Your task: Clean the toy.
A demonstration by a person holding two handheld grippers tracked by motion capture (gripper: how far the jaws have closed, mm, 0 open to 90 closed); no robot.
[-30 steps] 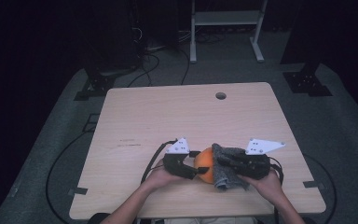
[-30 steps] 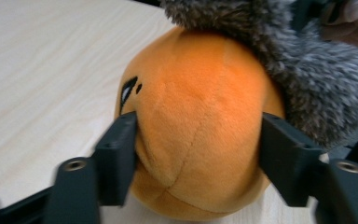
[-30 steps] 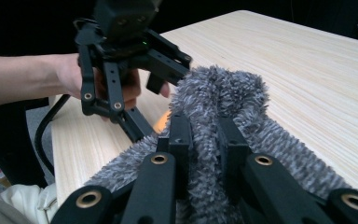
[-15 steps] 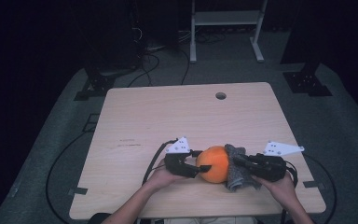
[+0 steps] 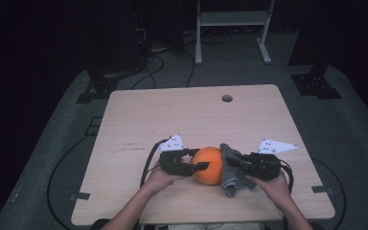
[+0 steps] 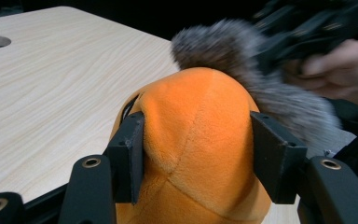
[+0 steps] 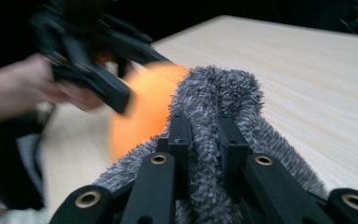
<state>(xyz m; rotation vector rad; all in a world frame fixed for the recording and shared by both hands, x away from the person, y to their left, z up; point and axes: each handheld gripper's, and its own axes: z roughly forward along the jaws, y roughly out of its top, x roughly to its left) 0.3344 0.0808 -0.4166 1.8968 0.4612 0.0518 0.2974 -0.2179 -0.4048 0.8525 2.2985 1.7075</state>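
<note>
orange plush ball (image 5: 207,165) sits near the table's (image 5: 182,115) front edge, clamped between the jaws of the left gripper (image 5: 200,165), held level and pointing right; right gripper (image 5: 234,161) points left, pinched on one grey fuzzy cloth (image 5: 231,175) touching the ball; one ball, two hands

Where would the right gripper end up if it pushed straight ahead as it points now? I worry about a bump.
The right gripper, shut on the grey cloth, points at the orange plush right beside it. It would likely press the cloth into the plush first, then meet the left gripper holding it.
</note>
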